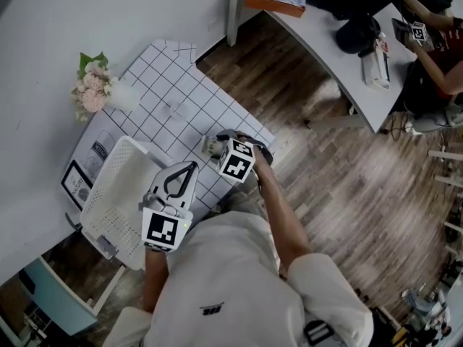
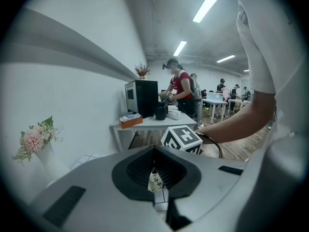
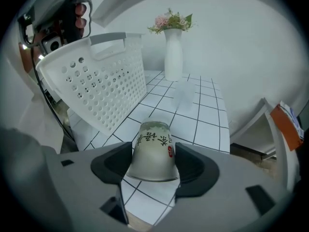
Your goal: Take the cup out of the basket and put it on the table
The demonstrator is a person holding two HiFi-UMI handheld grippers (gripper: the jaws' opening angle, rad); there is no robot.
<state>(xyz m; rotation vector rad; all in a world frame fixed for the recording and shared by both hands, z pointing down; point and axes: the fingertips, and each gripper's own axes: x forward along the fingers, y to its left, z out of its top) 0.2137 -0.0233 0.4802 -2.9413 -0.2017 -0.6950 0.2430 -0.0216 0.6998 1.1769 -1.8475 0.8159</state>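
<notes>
White perforated plastic basket [image 1: 116,197] sits tilted on white gridded surface [image 3: 205,112], at approx 8 o'clock of the pale printed cup [image 3: 150,157] in head view. Right gripper [image 3: 152,148] jaws clamp cup on both sides, outside basket, over the grid. Left gripper [image 2: 154,150] jaws together, nothing held

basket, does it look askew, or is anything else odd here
Yes: the basket stands tilted on the gridded table instead of sitting flat. The cup, clamped in the right gripper, looks intact, and nothing appears spilled.
</notes>
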